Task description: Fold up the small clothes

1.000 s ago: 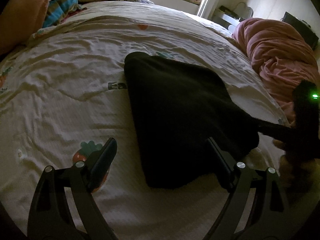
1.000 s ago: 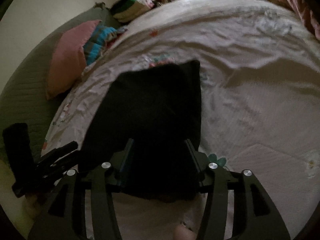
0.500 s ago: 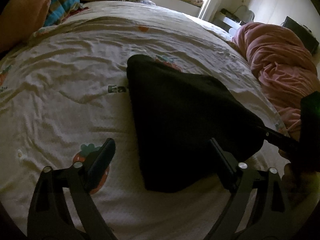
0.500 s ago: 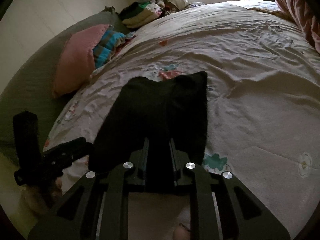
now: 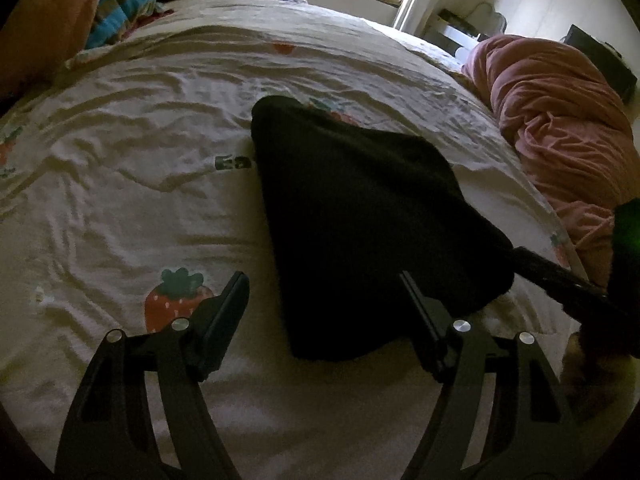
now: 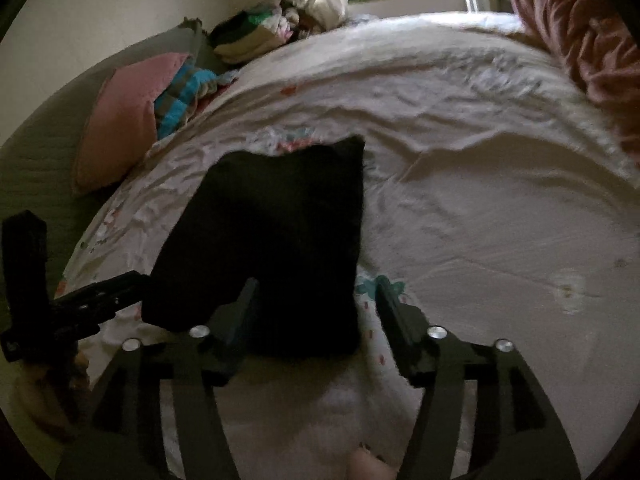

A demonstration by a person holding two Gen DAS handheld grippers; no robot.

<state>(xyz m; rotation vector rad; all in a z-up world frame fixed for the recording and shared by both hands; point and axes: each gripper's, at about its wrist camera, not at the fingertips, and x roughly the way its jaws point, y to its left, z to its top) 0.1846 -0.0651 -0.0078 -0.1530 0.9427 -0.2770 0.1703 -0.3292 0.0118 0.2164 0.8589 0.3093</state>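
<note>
A black folded garment [image 5: 360,216] lies flat on the strawberry-print bed sheet [image 5: 120,200]. My left gripper [image 5: 324,296] hovers over its near left corner with the jaws closing. One pad is over the bare sheet and the other over the cloth, and neither presses on it. From the right wrist view, my right gripper [image 6: 316,300] straddles the garment's [image 6: 276,240] near right corner. Its jaws are opening, and the cloth lies loose between them. One of the right gripper's fingers [image 5: 552,272] reaches in at the garment's right edge.
A crumpled pink duvet [image 5: 560,120] lies along the bed's right side. A pink pillow [image 6: 116,136], a blue striped blanket [image 6: 180,96] and a pile of folded clothes [image 6: 248,36] sit at the far left by the window. A hand [image 5: 580,364] holds the right gripper.
The right gripper, shut on the garment's near edge half a second ago, has opened and let it go. The left jaws have narrowed a little; the left hand stayed put.
</note>
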